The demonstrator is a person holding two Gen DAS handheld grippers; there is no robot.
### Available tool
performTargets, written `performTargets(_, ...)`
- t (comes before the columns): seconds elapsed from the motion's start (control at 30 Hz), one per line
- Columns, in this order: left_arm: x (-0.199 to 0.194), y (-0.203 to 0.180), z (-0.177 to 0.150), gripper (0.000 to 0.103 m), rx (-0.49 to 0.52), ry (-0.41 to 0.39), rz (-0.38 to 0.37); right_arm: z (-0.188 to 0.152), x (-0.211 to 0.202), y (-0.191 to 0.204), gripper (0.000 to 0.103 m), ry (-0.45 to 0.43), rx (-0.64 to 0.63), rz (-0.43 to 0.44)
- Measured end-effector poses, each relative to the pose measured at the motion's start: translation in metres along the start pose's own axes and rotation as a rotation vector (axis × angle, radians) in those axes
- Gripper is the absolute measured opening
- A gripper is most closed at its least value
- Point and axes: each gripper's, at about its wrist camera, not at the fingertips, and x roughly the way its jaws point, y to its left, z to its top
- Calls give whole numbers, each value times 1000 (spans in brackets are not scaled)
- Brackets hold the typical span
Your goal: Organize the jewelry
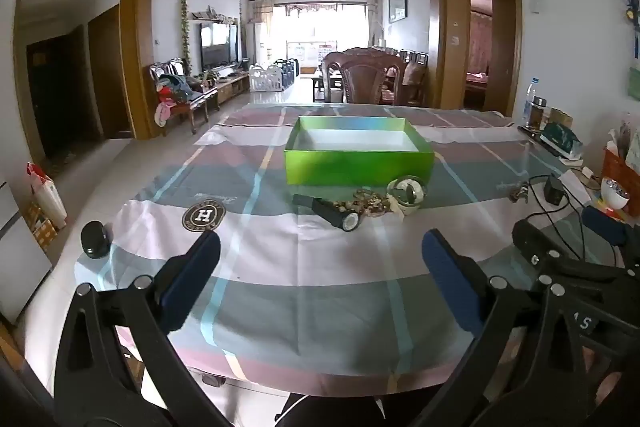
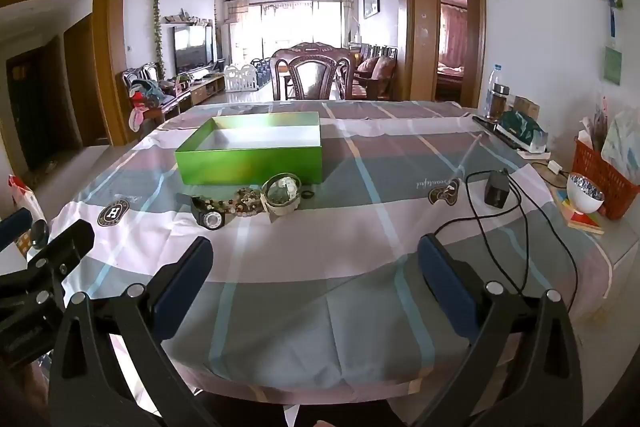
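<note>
An open green box [image 1: 358, 163] with a white inside stands on the table; it also shows in the right wrist view [image 2: 250, 163]. Just in front of it lie a black watch [image 1: 334, 215] [image 2: 208, 213], a brown beaded bracelet [image 1: 366, 205] [image 2: 240, 203] and a pale bangle with a white watch [image 1: 408, 191] [image 2: 282, 193]. My left gripper [image 1: 320, 247] is open and empty, held above the near table edge, short of the jewelry. My right gripper [image 2: 316, 253] is open and empty, to the right of the jewelry.
A checked cloth [image 1: 304, 283] covers the table. A black charger with a cable [image 2: 496, 189], a white bowl [image 2: 585, 193], an orange basket [image 2: 600, 171], a tissue pack [image 2: 524, 133] and bottles [image 2: 496, 99] stand at the right. A wooden chair [image 2: 312, 73] stands behind the table.
</note>
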Motion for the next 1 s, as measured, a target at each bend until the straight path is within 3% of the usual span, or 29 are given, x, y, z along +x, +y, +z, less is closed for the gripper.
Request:
performTargets(0.2, 0, 3, -2, 99, -16, 38, -33, -2, 2, 0, 100, 8, 4, 3)
performTargets(0.23, 4, 4, 0, 99, -20, 30, 12, -2, 1, -1, 100, 7, 7, 3)
performTargets(1.0, 9, 0, -6, 99, -5, 31, 18, -5, 2, -2, 100, 9, 19, 3)
